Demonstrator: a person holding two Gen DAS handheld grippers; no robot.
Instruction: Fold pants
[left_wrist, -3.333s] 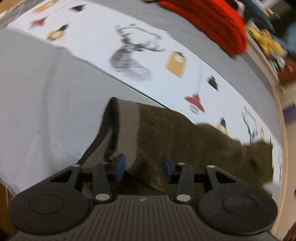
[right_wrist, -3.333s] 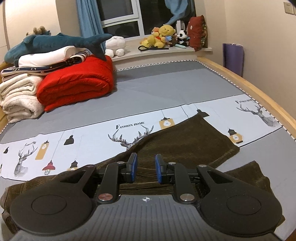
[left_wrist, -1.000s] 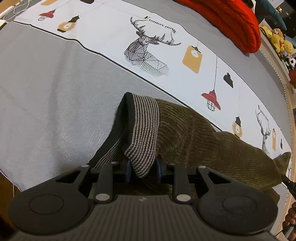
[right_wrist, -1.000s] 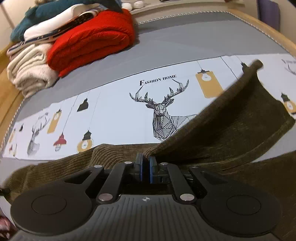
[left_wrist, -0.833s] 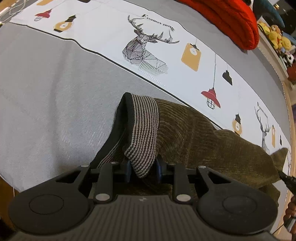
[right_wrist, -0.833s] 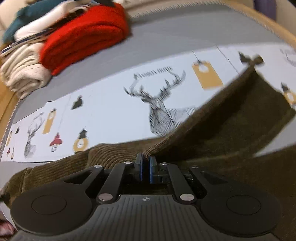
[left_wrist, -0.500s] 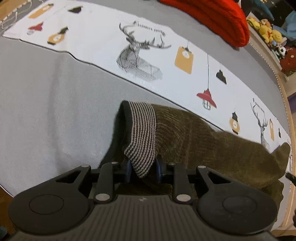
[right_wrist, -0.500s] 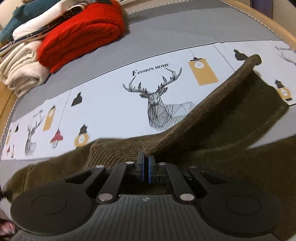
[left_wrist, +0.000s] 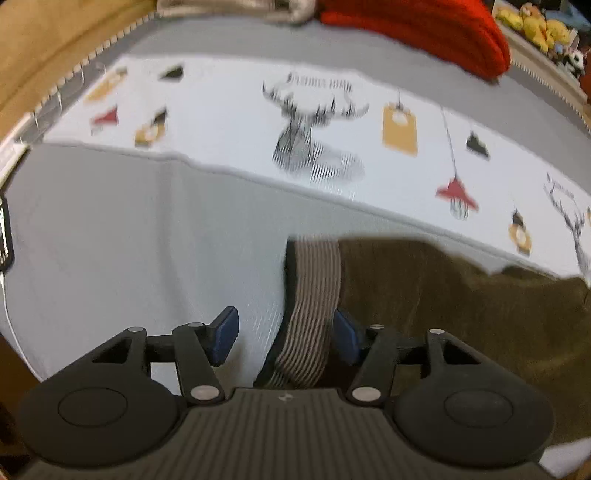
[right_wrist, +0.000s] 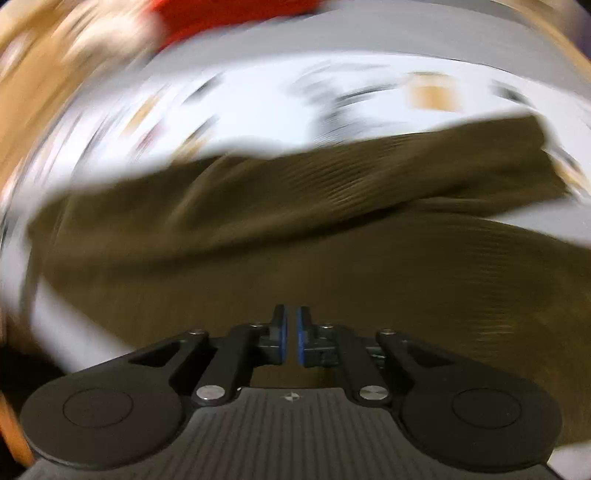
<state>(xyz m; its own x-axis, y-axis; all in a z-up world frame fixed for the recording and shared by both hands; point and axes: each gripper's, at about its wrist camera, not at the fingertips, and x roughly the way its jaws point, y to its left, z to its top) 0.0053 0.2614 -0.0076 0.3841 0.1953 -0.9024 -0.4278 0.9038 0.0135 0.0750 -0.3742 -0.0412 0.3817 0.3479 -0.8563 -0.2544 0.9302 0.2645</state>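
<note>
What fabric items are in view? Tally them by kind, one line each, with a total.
Olive-brown corduroy pants: 1
Folded bedding, red quilt and blurred beige blanket: 2
Grey-and-white printed bedsheet: 1
Total: 4

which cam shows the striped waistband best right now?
Left wrist. The striped waistband sits mid-frame, only mildly blurred, between the open left gripper pads, which have just been opening. The right wrist view is badly motion-smeared and shows only olive pants fabric; no waistband can be made out there.
</note>
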